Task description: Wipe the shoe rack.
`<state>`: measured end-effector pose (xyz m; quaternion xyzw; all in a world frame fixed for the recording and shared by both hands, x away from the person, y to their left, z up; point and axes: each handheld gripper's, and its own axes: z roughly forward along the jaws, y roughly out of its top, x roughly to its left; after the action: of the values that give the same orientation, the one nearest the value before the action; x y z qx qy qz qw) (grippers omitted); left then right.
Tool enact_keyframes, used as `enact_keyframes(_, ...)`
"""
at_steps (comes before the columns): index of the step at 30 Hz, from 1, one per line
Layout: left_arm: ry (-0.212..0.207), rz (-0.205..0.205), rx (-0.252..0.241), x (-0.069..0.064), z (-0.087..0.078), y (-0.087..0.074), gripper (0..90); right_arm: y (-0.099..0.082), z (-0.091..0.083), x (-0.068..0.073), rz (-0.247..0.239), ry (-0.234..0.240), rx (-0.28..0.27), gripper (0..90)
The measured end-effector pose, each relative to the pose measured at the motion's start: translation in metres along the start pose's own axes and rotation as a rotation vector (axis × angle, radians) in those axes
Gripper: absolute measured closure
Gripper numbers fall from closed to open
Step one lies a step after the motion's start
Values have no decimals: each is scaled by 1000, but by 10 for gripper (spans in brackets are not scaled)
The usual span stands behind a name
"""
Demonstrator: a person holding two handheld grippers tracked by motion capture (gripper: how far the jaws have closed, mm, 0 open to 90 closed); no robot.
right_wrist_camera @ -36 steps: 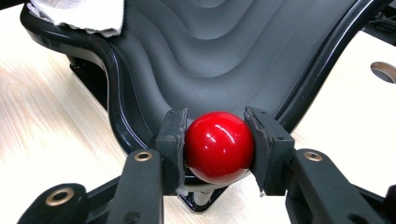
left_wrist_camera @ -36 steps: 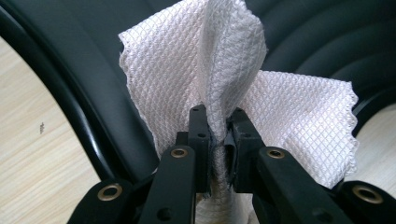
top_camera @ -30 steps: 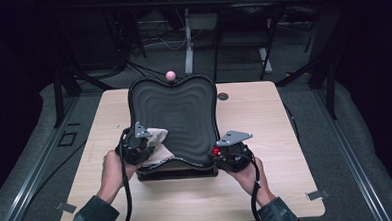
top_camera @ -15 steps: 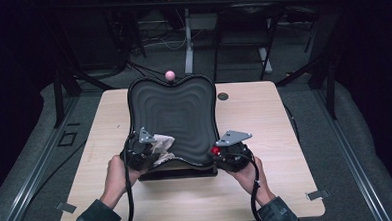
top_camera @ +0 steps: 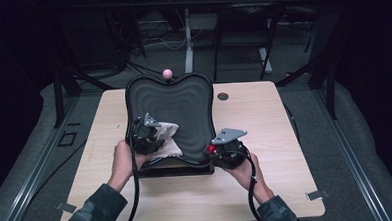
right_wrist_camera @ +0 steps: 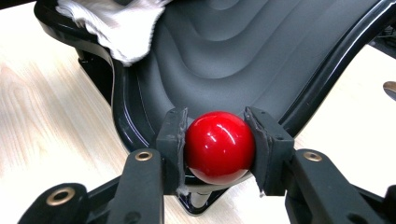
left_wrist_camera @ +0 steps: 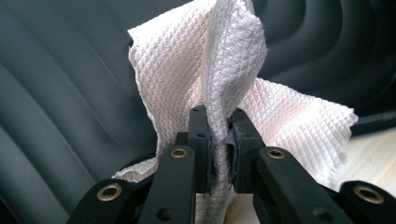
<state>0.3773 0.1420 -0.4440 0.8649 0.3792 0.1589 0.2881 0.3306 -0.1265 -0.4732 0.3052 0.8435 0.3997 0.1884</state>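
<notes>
A: Two grippers work at a black tray (top_camera: 183, 98) on a table (top_camera: 267, 187), seen from above. The left gripper (top_camera: 152, 135) holds a towel (top_camera: 168, 141) on the tray's near left.

B: And up close?

A: Left gripper view: jaws pinched tight on the towel (left_wrist_camera: 205, 70). Right gripper view: jaws clamp a red ball (right_wrist_camera: 219, 147) at the tray's (right_wrist_camera: 224, 65) rim.

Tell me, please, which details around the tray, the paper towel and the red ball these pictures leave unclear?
- Paper towel: its lower part, left gripper view, hidden by the left gripper.
- Red ball: its underside and mount, right gripper view, covered by the right gripper.
- Tray: near edge, high view, behind both hands.
</notes>
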Motion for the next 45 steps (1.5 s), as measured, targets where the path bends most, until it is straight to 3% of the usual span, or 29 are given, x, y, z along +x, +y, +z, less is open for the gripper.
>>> enact_keyframes(3, 22, 0, 2, 5, 1, 5, 816, 2, 3, 1, 5, -8, 5, 602)
enact_keyframes(6, 16, -20, -2, 16, 3, 14, 813, 4, 6, 0, 3, 18, -14, 602)
enact_keyframes(7, 13, -27, -2, 19, 3, 16, 812, 4, 7, 1, 5, 3, -8, 602)
enact_keyframes(8, 46, -26, -4, 25, 2, 23, 811, 4, 7, 1, 1, 4, -8, 602)
enact_keyframes(10, 51, -32, -6, 31, 3, 29, 810, 4, 7, 1, 6, 11, -9, 602)
enact_keyframes(20, 111, -11, -22, 36, 7, 54, 810, 3, 8, 0, 7, 16, -22, 602)
enact_keyframes(26, 127, -32, -41, 46, 10, 73, 811, 3, 8, 0, 5, 18, -23, 602)
enact_keyframes(34, 195, -30, -35, 61, 12, 101, 810, 3, 8, 0, 2, 17, -24, 602)
enact_keyframes(38, 204, -51, -43, 69, 12, 107, 810, 3, 8, 0, 3, 19, -24, 602)
enact_keyframes(45, 198, -58, -48, 71, 14, 112, 809, 3, 8, -1, -1, 26, -25, 602)
